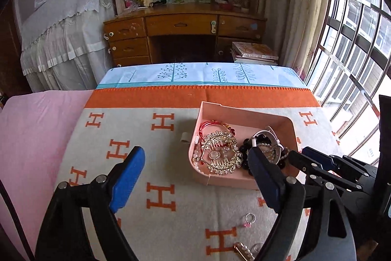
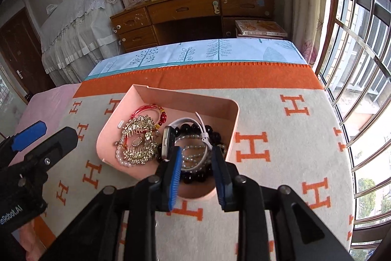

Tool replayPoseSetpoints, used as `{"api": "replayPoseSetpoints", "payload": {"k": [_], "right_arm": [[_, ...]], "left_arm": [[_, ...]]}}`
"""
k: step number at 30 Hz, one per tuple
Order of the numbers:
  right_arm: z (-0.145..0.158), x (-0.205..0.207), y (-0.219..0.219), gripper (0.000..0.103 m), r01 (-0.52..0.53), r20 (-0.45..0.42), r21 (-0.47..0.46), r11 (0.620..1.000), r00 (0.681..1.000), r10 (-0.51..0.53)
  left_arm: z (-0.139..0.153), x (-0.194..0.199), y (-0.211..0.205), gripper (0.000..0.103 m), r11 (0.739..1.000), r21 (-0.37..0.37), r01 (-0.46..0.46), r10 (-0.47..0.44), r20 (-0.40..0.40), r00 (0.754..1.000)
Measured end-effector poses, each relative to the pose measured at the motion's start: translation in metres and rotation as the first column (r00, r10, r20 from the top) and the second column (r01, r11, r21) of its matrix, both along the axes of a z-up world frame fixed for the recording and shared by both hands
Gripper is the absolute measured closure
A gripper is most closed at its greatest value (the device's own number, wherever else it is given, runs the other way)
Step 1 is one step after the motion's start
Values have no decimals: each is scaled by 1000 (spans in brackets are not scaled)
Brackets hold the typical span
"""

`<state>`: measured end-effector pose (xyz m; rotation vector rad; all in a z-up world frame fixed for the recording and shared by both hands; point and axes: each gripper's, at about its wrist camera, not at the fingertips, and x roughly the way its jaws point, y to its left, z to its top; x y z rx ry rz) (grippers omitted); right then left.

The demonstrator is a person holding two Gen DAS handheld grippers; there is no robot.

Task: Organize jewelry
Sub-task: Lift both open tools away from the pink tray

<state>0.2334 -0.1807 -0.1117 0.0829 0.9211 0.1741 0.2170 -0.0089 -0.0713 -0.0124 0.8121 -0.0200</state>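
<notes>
While over tray (image 2: 168,96): R claw (image 2: 196,158), unclenched.

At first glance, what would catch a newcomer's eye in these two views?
The pink tray on the orange-and-cream H-pattern blanket stands out, piled with a gold hair comb, a red bangle and black beads. The right gripper hangs open over the beads. A small ring lies loose on the blanket near the open left gripper.

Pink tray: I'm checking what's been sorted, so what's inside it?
The pink tray holds a gold hair comb, red bangle, pearls, black bead bracelet and white-strapped watch. Anything beneath the pile is covered.
</notes>
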Motion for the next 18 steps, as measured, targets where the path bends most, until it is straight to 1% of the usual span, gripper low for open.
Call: {"api": "replayPoseSetpoints", "payload": {"k": [4, 8, 14, 18], "right_arm": [[14, -26, -1, 77, -6, 26, 24, 1000, 1000, 5], [34, -53, -3, 77, -9, 75, 33, 999, 997, 7], [65, -93, -9, 77, -19, 146, 64, 998, 989, 10], [81, -115, -10, 77, -33, 180, 77, 997, 984, 19]], "left_arm": [[11, -25, 4, 18, 1000, -7, -15, 15, 26, 1000], [22, -47, 6, 18, 1000, -25, -15, 16, 41, 999], [44, -78, 10, 18, 994, -104, 30, -23, 67, 997], [55, -98, 7, 17, 992, -110, 54, -44, 91, 995]]}}
